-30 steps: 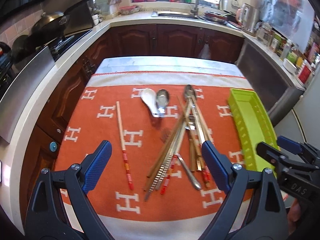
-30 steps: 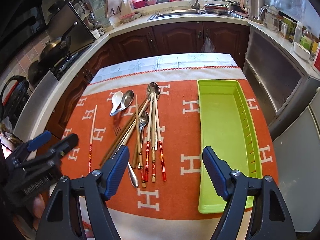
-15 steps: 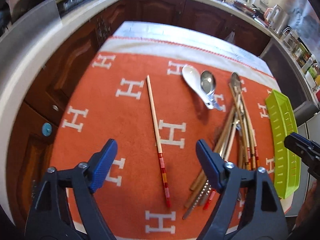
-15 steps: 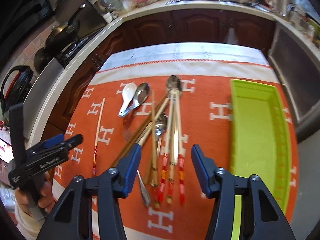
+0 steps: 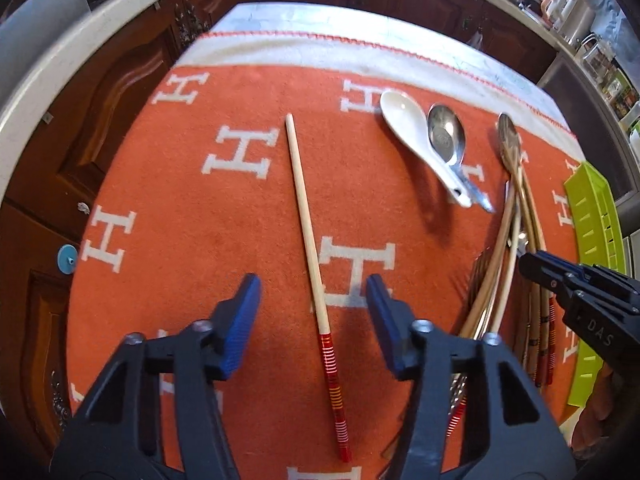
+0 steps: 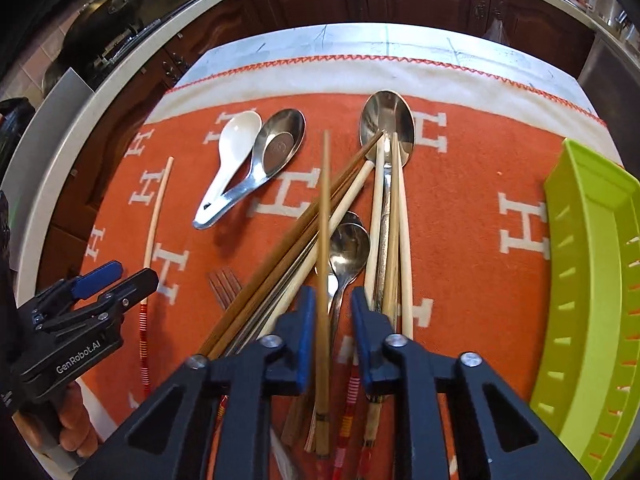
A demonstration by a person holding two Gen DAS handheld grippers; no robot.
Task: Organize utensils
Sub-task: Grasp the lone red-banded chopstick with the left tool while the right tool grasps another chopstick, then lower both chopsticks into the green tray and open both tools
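Left gripper [image 5: 312, 312]: jaws apart, just been closing, straddling lone chopstick [image 5: 308, 236]; pads not touching it. Chopstick long axis runs near-to-far on cloth [image 5: 200, 208], red-banded end toward near edge, well apart from pile.

Right gripper [image 6: 328, 312]: jaws narrow, just been closing, brown chopstick [image 6: 323, 216] between pads, contact uncertain. It lies atop pile [image 6: 360, 248], axis near-to-far.

Tray [image 6: 592, 280]: right edge of surface, empty, clear cloth between it and pile. Right gripper nearer tray.

Spoon pair [image 6: 248, 160]: far-left of pile, apart.
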